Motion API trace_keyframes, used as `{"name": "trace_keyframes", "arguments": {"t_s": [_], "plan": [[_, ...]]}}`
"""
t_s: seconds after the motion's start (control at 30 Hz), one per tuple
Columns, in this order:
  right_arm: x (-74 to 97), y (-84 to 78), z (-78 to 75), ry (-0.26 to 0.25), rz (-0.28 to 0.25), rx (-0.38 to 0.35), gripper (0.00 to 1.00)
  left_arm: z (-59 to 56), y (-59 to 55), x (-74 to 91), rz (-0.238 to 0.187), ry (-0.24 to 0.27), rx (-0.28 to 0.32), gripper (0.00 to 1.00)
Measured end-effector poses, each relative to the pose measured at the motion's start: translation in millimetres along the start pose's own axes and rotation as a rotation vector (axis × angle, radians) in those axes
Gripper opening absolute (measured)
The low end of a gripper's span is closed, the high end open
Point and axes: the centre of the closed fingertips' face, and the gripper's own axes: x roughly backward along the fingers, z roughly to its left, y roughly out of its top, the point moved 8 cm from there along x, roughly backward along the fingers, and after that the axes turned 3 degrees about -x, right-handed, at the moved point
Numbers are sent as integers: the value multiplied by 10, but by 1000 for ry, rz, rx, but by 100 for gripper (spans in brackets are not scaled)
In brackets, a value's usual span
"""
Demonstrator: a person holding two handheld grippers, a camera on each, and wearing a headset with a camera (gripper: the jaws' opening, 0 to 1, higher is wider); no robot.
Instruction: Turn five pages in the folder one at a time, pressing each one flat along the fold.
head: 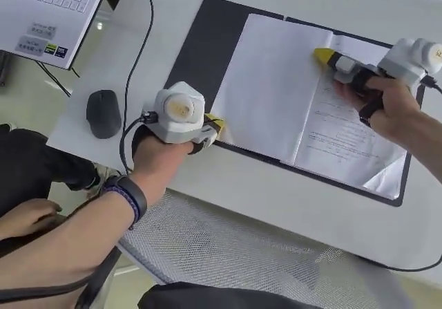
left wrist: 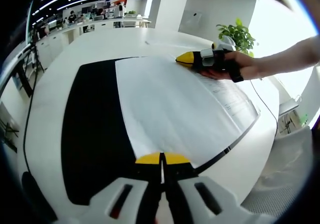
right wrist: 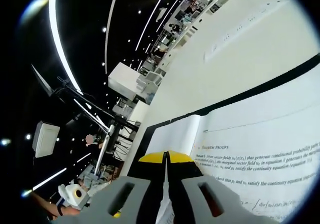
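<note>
The folder (head: pixel 200 46) lies open on the table (head: pixel 276 205), from the centre out to 3 o'clock in the head view. A blank page (head: pixel 269 88) covers part of its left half, and a printed page (head: pixel 345 139) lies on the right. The left gripper (head: pixel 213 126) has its jaws closed, yellow tips together, at the blank page's 7 o'clock corner. I cannot tell whether paper is pinched between the tips. The right gripper (head: pixel 323 55), jaws also closed, rests its tip on the paper near the fold's 12 o'clock end. A mouse (head: pixel 103 113) sits at 9 o'clock of the folder and a laptop (head: pixel 48 12) at 10 o'clock. A cable (head: pixel 141 46) runs between them and the folder.
</note>
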Motion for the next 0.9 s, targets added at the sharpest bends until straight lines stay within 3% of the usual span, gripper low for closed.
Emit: {"name": "trace_keyframes", "arguments": {"t_s": [0.07, 0.47, 0.73, 0.87, 0.9], "plan": [[-33, 61, -29, -7, -36, -36, 0, 3, -6, 3, 0, -1, 8, 0], [-261, 394, -316, -29, -92, -77, 0, 3, -28, 9, -9, 3, 28, 0], [-257, 360, -272, -35, -111, -60, 0, 7, -21, 1, -7, -1, 30, 0], [-208, 265, -186, -26, -114, -60, 0, 8, -22, -1, -6, -5, 28, 0], [-209, 284, -235, -23, -107, -61, 0, 9, -21, -1, -5, -6, 32, 0]]}}
